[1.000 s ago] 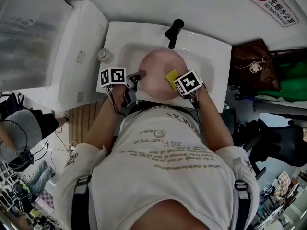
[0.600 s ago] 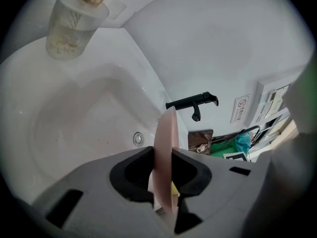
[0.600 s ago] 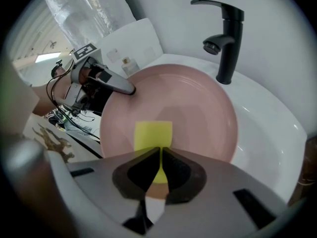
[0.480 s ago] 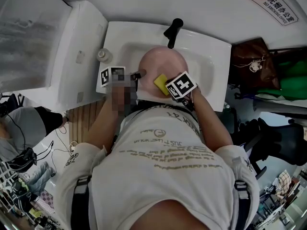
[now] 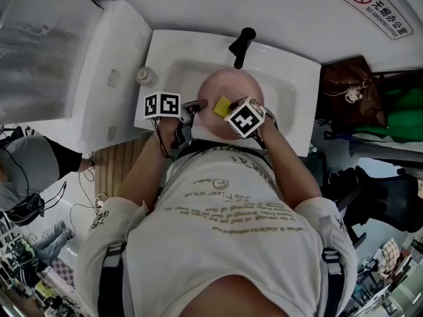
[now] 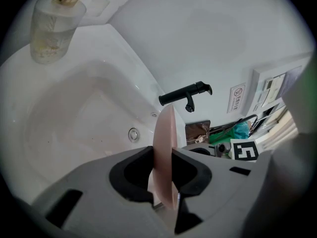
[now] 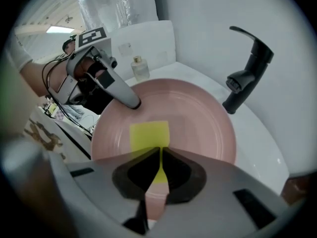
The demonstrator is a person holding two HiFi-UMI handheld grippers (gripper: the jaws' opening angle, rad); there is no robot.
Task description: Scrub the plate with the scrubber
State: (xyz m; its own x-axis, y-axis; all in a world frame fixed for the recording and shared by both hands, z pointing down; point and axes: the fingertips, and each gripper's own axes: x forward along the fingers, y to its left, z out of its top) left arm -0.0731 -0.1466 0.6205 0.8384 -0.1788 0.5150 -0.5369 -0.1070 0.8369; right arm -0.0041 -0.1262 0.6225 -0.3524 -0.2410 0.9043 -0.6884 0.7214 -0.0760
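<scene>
Head view, left to right. A small clear bottle with a gold cap [image 5: 144, 76] stands on the sink's left ledge, upper left of centre. The left gripper [image 5: 197, 104] sits just right of it, and its claw is clamped on the left rim of the plate [image 5: 232, 84]. In the left gripper view the rim shows edge-on between the two pads, a thin pale pink strip standing nearly upright with both pads pressed on it.

The plate is round and plain pink, glossy, with faint rings near the rim. It is held tilted over the basin of the white sink [image 5: 294, 78], upper centre of the frame, just below the black faucet [image 5: 242, 45].

The scrubber [image 5: 221, 106] is a thin, flat, bright yellow rectangle. It lies against the plate's face, on the lower left part, close to the left gripper's tips but apart from them.

The right gripper [image 5: 231, 113] is just right of the scrubber. Its claw is pinched shut on the scrubber's near edge, and the right gripper view shows a yellow sliver squeezed between the pads, with the rest fanned out flat on the pink surface.

At far right there is a brown bag [image 5: 347, 88] beside the sink, and a no-smoking sign [image 5: 373, 5] on the wall at upper right.
</scene>
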